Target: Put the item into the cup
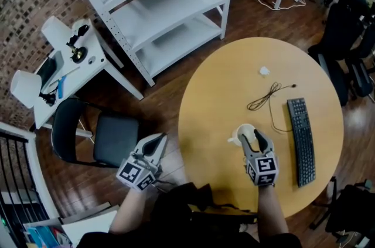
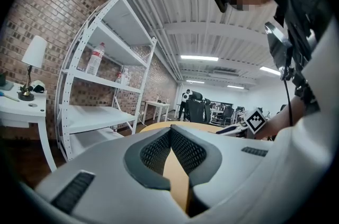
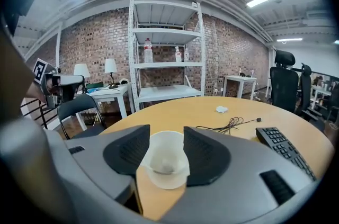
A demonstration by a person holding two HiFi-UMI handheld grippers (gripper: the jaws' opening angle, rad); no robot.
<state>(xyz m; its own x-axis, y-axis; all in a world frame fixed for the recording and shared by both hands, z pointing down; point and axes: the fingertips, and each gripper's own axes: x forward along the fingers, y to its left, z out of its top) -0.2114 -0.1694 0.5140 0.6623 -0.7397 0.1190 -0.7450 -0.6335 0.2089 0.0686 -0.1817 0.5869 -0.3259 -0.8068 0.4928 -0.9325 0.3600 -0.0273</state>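
A white cup stands on the round wooden table near its front edge. In the right gripper view the cup shows between the jaws, with a small pale item lying in its bottom. My right gripper hangs just behind and over the cup, jaws spread wide; the right gripper holds nothing. My left gripper is off the table to the left, above the floor. Seen from its own camera, the left gripper has its pads touching at the tips, with nothing between them.
A black keyboard lies at the table's right, a coiled black cable in the middle, and a small white scrap further back. A black chair stands left of the table. Beyond are a white shelf unit and a white desk.
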